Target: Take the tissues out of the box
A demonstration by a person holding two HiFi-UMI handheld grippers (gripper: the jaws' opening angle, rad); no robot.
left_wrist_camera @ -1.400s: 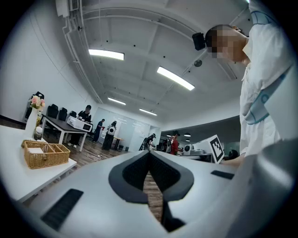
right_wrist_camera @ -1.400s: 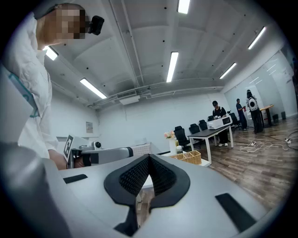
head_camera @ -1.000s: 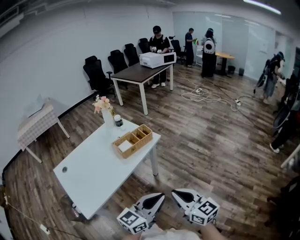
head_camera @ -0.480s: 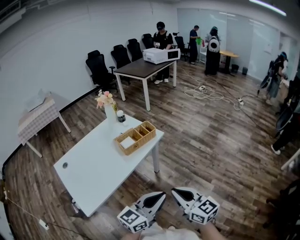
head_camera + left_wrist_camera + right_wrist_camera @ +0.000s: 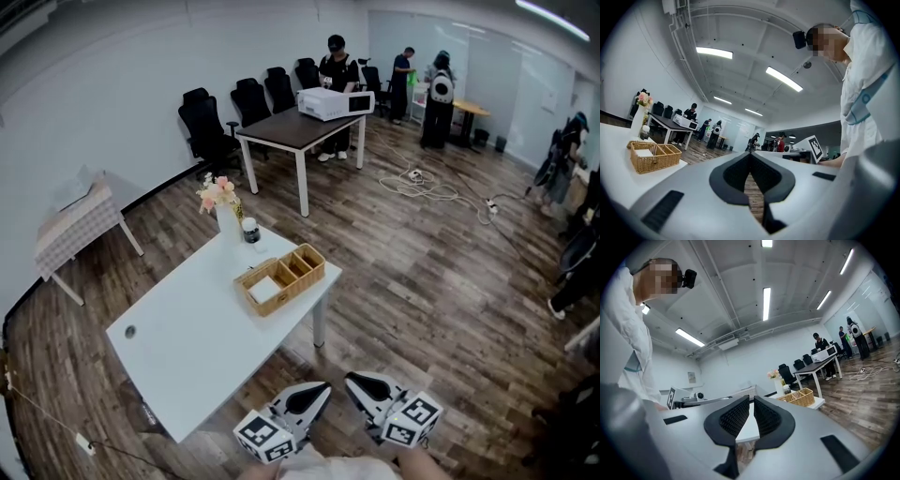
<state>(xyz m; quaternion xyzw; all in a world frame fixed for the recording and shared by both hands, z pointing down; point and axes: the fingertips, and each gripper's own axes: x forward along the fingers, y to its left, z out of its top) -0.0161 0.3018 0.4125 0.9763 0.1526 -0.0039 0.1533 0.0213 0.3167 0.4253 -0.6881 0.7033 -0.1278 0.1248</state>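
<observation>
Tissues [image 5: 263, 290]: head view, a white stack in the basket's [image 5: 298, 287] end compartment on the table [image 5: 187, 347], out of reach. Left gripper view: left hand-held gripper [image 5: 750, 157] closed, empty. Right gripper view: right hand-held gripper [image 5: 751, 401] likewise. Judged light, soft, tearable; pinch the top sheet.

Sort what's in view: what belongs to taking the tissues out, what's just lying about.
Belongs to the job: woven wicker compartment basket; flat white pack in its end compartment, probably the tissues; white rectangular table; left tongs and right tongs, both shut, empty.

Lying about: white vase of pink flowers; small dark jar; white boxy appliance on the dark table; black office chairs; white floor cables.
</observation>
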